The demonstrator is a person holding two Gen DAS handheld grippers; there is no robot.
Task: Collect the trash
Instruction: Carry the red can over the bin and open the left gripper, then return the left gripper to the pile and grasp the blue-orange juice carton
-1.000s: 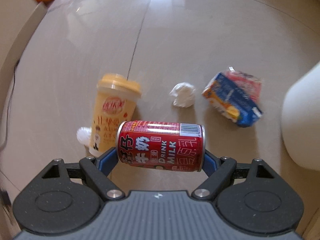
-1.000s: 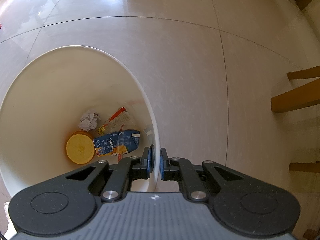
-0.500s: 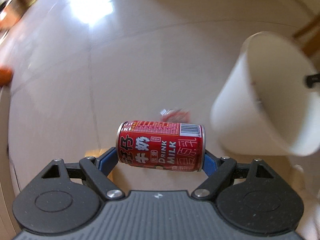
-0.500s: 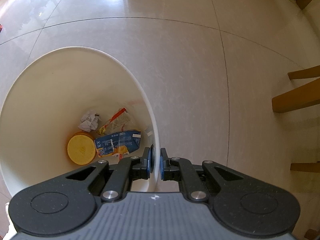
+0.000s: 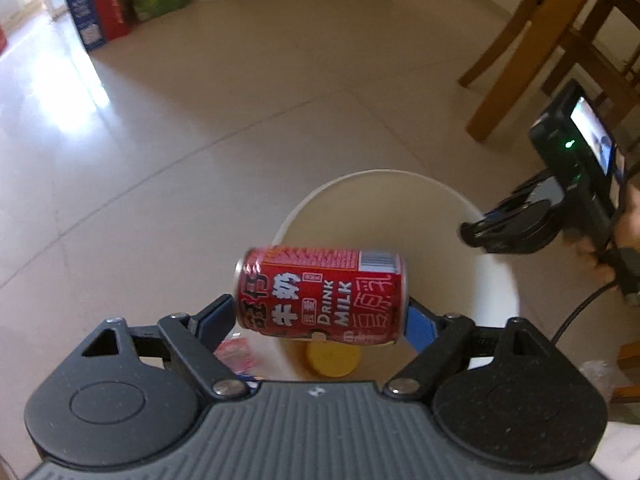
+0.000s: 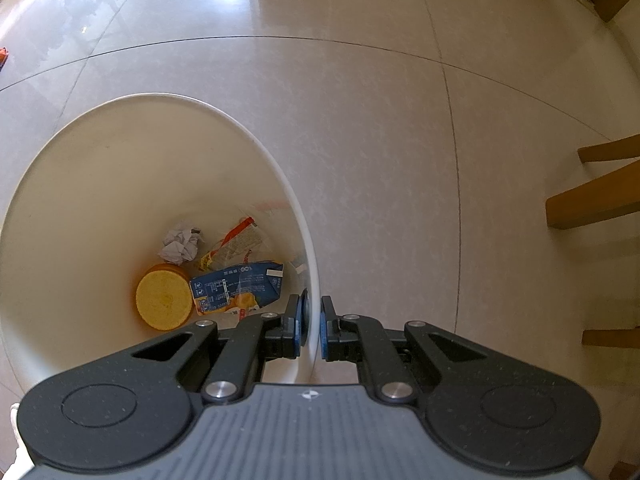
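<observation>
A red milk can [image 5: 320, 292] lies crosswise between the fingers of my left gripper [image 5: 320, 316], above the mouth of the white bin [image 5: 492, 276]. The jaws are opening; the can is tilted and blurred, and its ends look just clear of the blue pads. My right gripper [image 6: 311, 328] is shut on the bin's rim [image 6: 308, 248], and it shows again at the bin's right edge [image 5: 480, 232]. Down in the bin lie a yellow-lidded cup [image 6: 164, 300], a blue carton [image 6: 240, 288], a crumpled paper [image 6: 180, 242] and a clear wrapper [image 6: 236, 246].
A pink wrapper [image 5: 234, 354] lies on the tiled floor left of the bin. Wooden chair legs [image 5: 520, 40] stand at the right, also in the right wrist view [image 6: 592, 200]. Coloured boxes [image 5: 108, 12] line the far wall. A person's hand [image 5: 624, 232] holds the right gripper.
The left gripper rose with the can and swung from the floor trash to above the bin's mouth. Its fingers have spread slightly and the can has tilted. The right gripper kept still on the rim.
</observation>
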